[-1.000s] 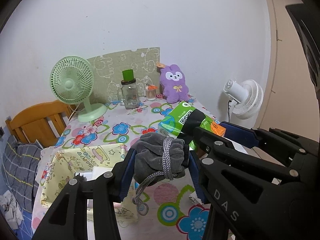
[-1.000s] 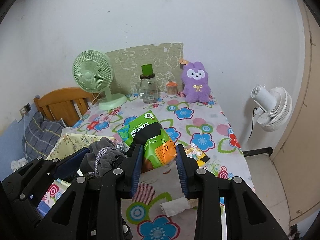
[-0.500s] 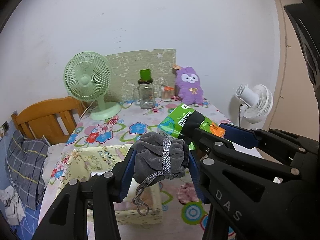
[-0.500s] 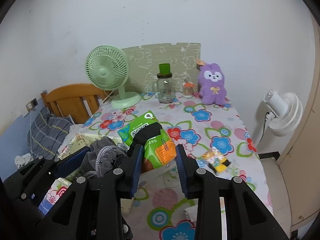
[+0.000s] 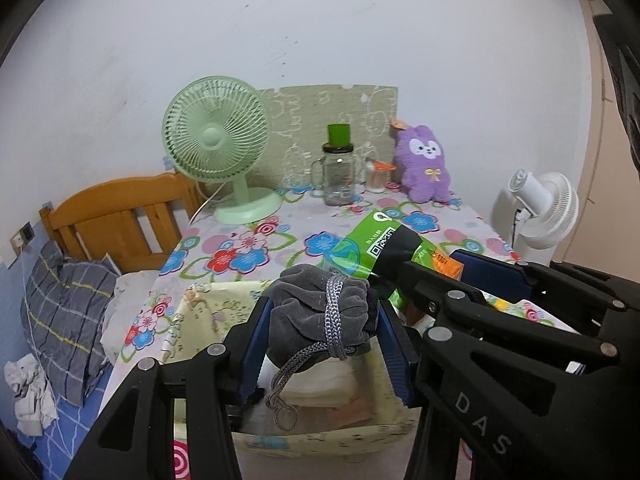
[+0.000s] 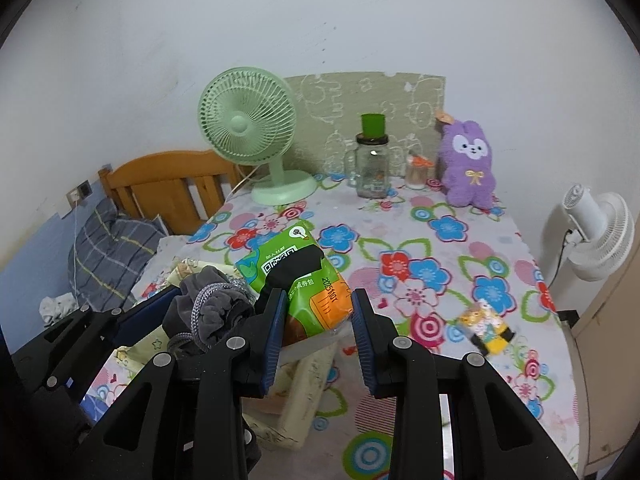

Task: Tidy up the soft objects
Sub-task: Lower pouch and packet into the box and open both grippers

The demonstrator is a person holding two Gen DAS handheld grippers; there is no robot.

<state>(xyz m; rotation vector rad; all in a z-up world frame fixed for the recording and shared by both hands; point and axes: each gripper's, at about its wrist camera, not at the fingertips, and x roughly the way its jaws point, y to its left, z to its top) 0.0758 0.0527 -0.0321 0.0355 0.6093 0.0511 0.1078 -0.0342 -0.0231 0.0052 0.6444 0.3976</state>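
Left tongs (image 5: 320, 332) are clamped across the middle of a grey velvet drawstring pouch (image 5: 316, 312), held up over the pale yellow fabric bin (image 5: 320, 436) at the bench's (image 6: 460, 248) near edge. Pouch looks light and fully squashable, no shape of its own; the braided cord (image 5: 332, 320) wraps its body and dangles a loop below, a likely snag on the bin rim. Grip on the bulk is right, not on the cord. Right tongs (image 6: 318, 316) are clamped on the near end of a green-and-orange soft tissue pack (image 6: 300, 280), also above the bin, just right of the pouch. Pack is light and compressible, but its film wrap looks slick, and the far end overhangs, so it may droop or slide; a grip nearer its middle would be safer. A black patch lies across its top; can't tell what that is. Both tongs sit side by side, pitched down toward the bin.
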